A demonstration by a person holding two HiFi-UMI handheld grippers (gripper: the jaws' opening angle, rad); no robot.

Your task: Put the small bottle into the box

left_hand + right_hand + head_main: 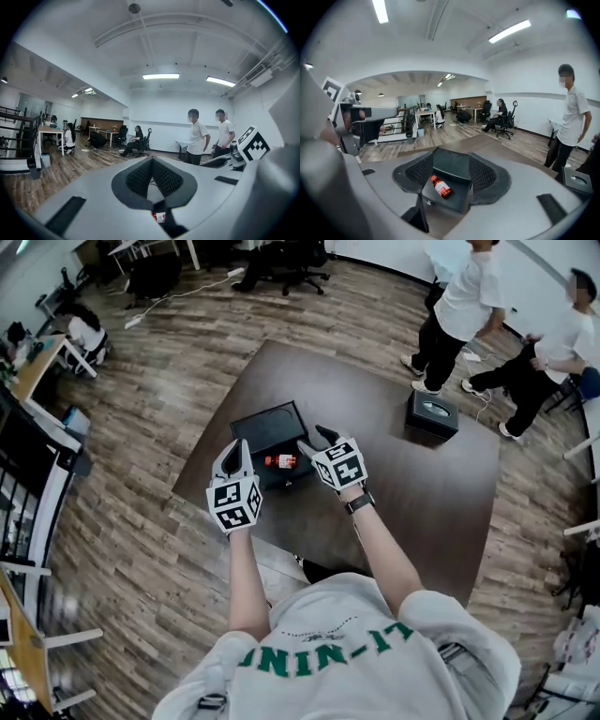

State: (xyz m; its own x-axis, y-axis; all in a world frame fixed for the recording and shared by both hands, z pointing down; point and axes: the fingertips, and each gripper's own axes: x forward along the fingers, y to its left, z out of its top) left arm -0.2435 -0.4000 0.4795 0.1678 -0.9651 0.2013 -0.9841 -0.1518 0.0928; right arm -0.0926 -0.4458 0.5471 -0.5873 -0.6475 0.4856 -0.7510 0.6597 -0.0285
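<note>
Wood flooring runs all round a dark brown table [403,493] in an open office, and 2 people stand at the upper right of the head view. Near the middle of that frame sits an open black box [267,426], and the small bottle [280,461] with its red cap lies on its side in the box's nearer, lower half. The right gripper [316,441] hovers just right of the bottle with its claw spread wide and nothing pinched; its own view shows the bottle [441,186] lying free between and beyond the 2 pads, touched by neither. The left gripper [235,454], at the box's lower left corner, has its pads pressed together at the tips and empty, and its view looks up across the room, not at the table. Judging by this, the placing step looks done or nearly so; the next move probably calls for drawing both grippers clear without nudging the box. Whether the bottle sits down inside the tray or merely rests on a flat panel is hard to make out. A 2nd black box [431,414] stands well apart toward the right.
</note>
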